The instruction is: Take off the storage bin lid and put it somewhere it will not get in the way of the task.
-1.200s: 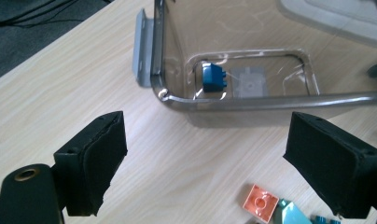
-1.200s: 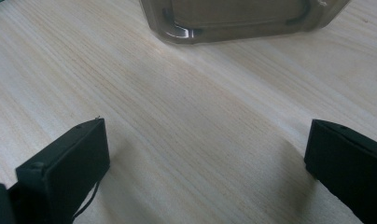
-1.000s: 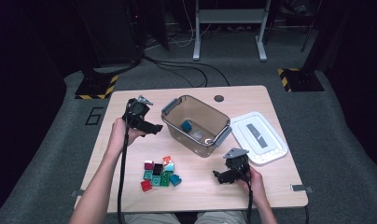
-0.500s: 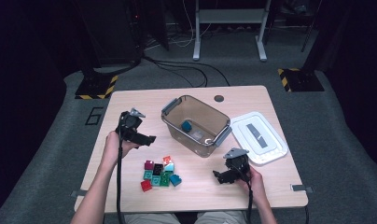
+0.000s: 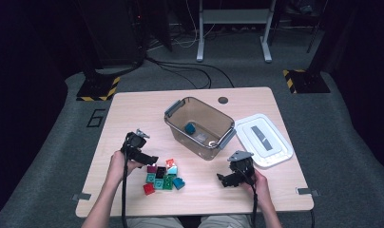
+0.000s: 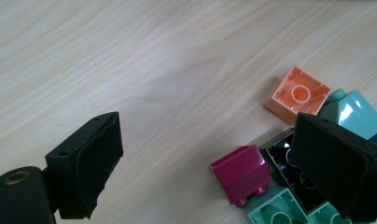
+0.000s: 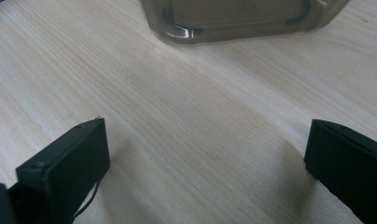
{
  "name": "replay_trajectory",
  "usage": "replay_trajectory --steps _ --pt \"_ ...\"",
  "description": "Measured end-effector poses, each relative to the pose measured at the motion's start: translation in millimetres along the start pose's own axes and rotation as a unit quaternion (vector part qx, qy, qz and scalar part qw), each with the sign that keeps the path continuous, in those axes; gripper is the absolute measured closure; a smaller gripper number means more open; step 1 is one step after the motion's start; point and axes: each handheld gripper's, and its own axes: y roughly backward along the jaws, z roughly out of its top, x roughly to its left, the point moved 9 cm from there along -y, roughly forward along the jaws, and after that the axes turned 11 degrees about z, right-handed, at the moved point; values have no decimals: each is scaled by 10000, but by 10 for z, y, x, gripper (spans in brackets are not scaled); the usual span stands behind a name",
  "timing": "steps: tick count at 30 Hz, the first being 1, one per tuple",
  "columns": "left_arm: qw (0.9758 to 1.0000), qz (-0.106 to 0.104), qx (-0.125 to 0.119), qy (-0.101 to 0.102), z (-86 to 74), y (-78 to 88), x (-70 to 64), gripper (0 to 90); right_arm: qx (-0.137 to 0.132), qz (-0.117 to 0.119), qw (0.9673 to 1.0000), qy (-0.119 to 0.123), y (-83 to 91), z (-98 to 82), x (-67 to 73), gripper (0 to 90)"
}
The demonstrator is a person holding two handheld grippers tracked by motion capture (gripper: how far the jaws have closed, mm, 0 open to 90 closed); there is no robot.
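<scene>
A cluster of small toy bricks (image 5: 163, 176) lies on the wooden table near the front, left of centre. My left gripper (image 5: 149, 159) hangs low at the cluster's left edge, jaws open with nothing between them. In the left gripper view (image 6: 205, 158) a magenta brick (image 6: 240, 173) lies between the jaws on the table, with an orange brick (image 6: 298, 92), a black brick (image 6: 282, 156) and green bricks (image 6: 273, 212) beside it. My right gripper (image 5: 222, 180) rests open near the front right; in the right gripper view (image 7: 205, 154) bare wood lies between its jaws.
A clear plastic bin (image 5: 198, 127) stands at the table's centre with one teal brick (image 5: 190, 128) inside; its near wall (image 7: 238, 18) appears in the right gripper view. The bin's white lid (image 5: 264, 140) lies flat to its right. A dark round hole (image 5: 223, 100) marks the back edge.
My left gripper has come down and toward the front of the table, from beside the bin to the left edge of the brick cluster. The right gripper has kept still.
</scene>
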Motion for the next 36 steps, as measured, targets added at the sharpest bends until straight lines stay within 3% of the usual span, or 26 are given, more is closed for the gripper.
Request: replay_trajectory --steps 9,15,19,31,36 --pt "9997 20 242 67 -195 -161 -75 70 0 0 10000 -2 0 0 0 0" --pt "9989 192 357 238 -285 -298 -17 78 -2 -1 10000 1 0 0 0 0" --pt "9982 193 431 368 -334 -348 19 75 0 0 10000 0 0 0 0 0" --pt "9978 224 514 361 -415 -400 26 117 -1 0 10000 -1 0 0 0 0" --pt "9975 214 555 379 -429 -414 25 93 -1 -1 10000 0 0 0 0 0"
